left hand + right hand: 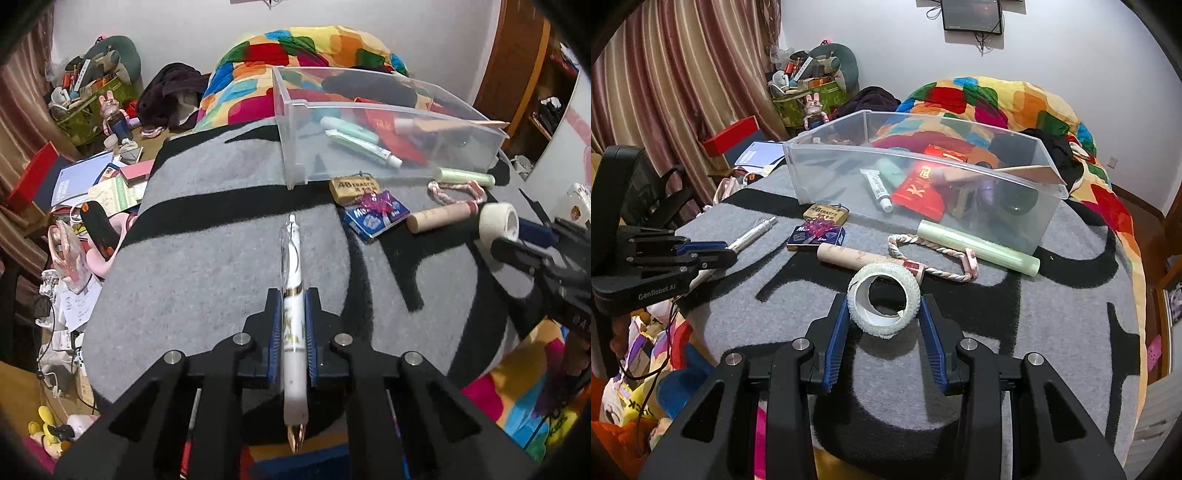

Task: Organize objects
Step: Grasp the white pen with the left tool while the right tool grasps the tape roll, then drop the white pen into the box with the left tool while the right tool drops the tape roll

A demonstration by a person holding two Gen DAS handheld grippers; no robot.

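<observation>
Left tool (293, 314) clamps pen (291, 288), right tool (882, 314) seemingly grips tape roll (883, 300), above grey-black blanket (207, 258).

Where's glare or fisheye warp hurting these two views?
Left wrist: clear bin walls bow strongly, contents behind them hazy; pen in left gripper sharp. Right wrist: bin front milky with reflections; tape roll sharp; corners vignetted black.

- The left hand-held gripper (294, 295) has a matte black angular frame, with two arms branching to each finger.
- Ribbed blue pads (274, 334) line the inner faces of its fingers.
- Round silver screws sit at the joints.
- The right hand-held gripper (883, 300) shows the same black frame, blue pads (836, 341) and silver screws.
- White lettering "GenRobot.AI" marks the left one's side.
</observation>
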